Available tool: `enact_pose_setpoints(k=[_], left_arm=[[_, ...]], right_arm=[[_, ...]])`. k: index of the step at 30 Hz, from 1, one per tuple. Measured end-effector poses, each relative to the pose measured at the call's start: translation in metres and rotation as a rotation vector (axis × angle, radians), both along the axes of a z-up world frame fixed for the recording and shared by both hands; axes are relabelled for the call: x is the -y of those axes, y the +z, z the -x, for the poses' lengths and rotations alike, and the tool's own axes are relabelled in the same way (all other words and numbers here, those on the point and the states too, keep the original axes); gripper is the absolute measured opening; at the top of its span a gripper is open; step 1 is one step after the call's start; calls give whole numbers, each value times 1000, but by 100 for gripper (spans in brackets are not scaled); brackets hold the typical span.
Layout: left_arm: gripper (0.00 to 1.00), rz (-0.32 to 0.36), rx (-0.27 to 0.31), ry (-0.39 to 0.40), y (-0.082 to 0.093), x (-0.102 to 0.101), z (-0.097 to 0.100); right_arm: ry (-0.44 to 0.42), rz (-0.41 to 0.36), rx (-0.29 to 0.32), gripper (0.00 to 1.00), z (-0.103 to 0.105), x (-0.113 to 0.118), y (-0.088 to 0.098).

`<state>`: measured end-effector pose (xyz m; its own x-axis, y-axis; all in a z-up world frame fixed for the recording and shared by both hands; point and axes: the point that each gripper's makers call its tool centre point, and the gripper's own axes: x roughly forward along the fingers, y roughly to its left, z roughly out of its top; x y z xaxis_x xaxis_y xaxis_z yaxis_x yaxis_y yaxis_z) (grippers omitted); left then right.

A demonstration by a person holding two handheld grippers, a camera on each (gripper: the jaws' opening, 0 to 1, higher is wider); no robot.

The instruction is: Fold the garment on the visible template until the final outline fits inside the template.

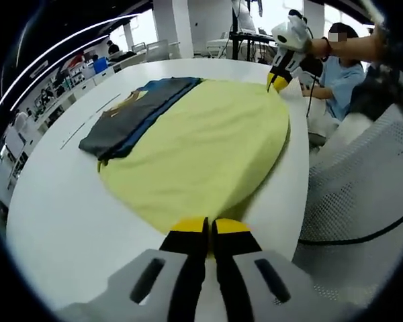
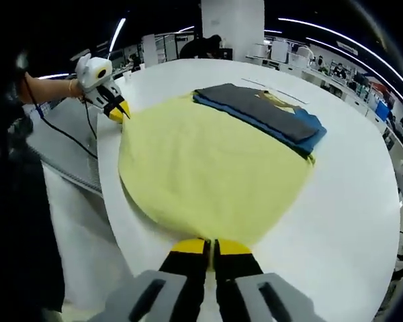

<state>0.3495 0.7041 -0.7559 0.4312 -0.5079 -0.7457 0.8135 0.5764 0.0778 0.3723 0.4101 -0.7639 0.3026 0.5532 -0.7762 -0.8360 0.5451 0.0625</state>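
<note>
1. The yellow garment (image 1: 201, 154) lies spread flat on the white bench (image 1: 60, 221), and it is the landmark here. It is thin, soft cloth that looks light and limp. It should drape and crease easily, slide a little on the smooth top, and sag when lifted by one point.

2. The left tool (image 1: 209, 227) sits at one end of the garment's edge, its yellow-tipped jaws pressed together right at the hem. They appear to pinch the cloth.

3. The right tool (image 2: 211, 247) meets the opposite end of the same edge, jaws likewise together on the hem. In the left gripper view it shows at the garment's far corner (image 1: 277, 80).

4. A stack of dark folded clothes (image 2: 265, 114), grey over blue, rests on the garment's side away from the person, overlapping it.

5. A thin dark line (image 1: 87, 121) on the bench beyond that stack may be the template; I cannot tell its full outline.

6. Judgement: hold at the hem corners, both ends together, and keep the edge taut so that the fold lands straight. A single-point grip would bunch it.
</note>
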Motion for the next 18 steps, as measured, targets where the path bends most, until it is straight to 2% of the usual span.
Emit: enact_pose_setpoints(k=[2,13,18], left_arm=[[0,-3,7,35,2,-2,0],[0,5,3,45,7,2,23],[0,15,-17,46,8,3,37]], right_arm=[[-12,-21,-14,0,4,-1,2],[-23,-49,-30,0,29,1,8],[-20,-48,-35,0,39,2,9]])
